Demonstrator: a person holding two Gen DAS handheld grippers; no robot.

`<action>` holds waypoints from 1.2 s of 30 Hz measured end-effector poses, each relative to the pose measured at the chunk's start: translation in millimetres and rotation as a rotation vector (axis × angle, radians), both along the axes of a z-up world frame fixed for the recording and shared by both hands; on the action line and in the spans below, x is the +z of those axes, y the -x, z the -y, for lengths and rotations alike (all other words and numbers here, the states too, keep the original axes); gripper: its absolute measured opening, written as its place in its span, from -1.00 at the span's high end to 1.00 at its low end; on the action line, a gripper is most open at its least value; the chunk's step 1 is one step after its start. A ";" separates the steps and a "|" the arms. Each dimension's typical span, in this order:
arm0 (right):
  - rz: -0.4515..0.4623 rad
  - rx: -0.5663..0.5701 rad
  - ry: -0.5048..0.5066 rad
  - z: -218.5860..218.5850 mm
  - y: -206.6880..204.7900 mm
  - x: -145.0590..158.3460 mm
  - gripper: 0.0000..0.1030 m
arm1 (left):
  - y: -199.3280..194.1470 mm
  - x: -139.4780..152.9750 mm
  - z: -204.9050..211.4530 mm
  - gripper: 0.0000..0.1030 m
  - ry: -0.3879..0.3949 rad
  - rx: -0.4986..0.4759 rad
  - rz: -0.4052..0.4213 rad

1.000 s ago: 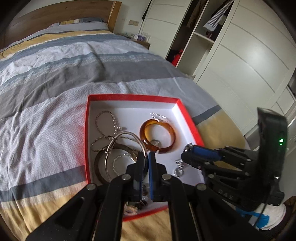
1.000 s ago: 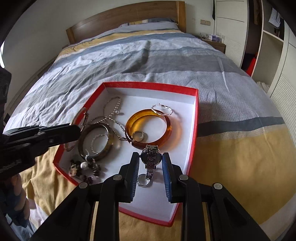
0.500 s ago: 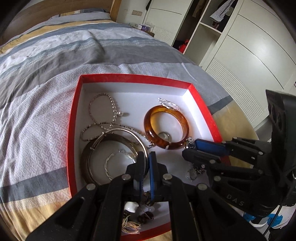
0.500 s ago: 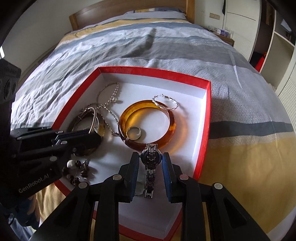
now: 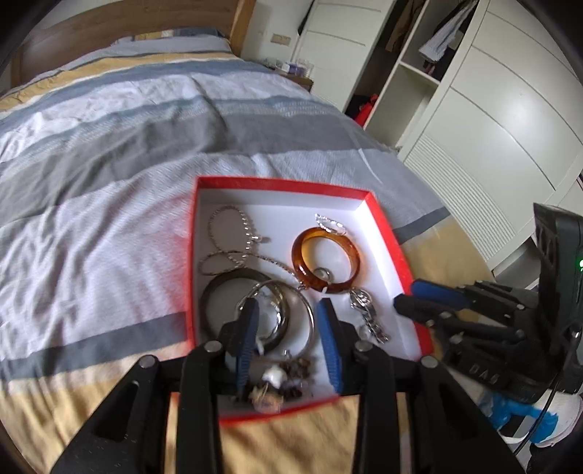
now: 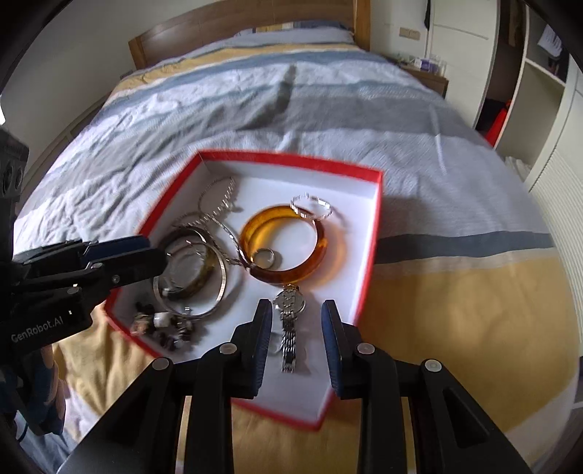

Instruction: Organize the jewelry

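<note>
A red box (image 5: 386, 226) with a white inside lies on the bed (image 5: 109, 153); it also shows in the right wrist view (image 6: 375, 233). It holds an amber bangle (image 5: 349, 277), a silver hoop (image 5: 309, 313), a dark bangle (image 5: 215, 291), silver chains (image 5: 233, 237), a silver watch (image 5: 368, 313) and dark beads (image 5: 288, 383). My left gripper (image 5: 288, 321) is open above the silver hoop, holding nothing. My right gripper (image 6: 297, 313) is open above the watch (image 6: 289, 310), which lies on the box floor. The amber bangle (image 6: 320, 255) and a small ring (image 6: 266, 257) lie just beyond.
The striped bedspread (image 6: 328, 109) stretches to a wooden headboard (image 6: 237, 22). White wardrobes (image 5: 492, 109) and open shelves (image 5: 411, 73) stand to the right. A nightstand (image 6: 426, 69) sits beside the bed.
My left gripper has opened and let go of the silver hoop, which now lies in the box. My right gripper has opened and released the watch onto the box floor. Both have drawn back a little.
</note>
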State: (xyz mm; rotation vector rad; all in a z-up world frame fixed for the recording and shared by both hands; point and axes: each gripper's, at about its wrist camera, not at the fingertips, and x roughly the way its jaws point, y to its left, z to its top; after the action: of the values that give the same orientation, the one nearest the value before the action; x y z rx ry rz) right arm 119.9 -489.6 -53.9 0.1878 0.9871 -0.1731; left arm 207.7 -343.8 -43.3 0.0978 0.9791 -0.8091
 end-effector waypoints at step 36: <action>0.313 0.088 0.157 -250.0 156.0 101.6 -0.99 | 204.1 108.5 -285.2 -0.03 -0.115 0.530 0.415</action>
State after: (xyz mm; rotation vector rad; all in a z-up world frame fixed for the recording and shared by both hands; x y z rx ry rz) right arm -36.1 -239.6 47.6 0.0257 0.6655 -0.1354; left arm 3.6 -58.6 65.2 0.0946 0.6116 -0.2284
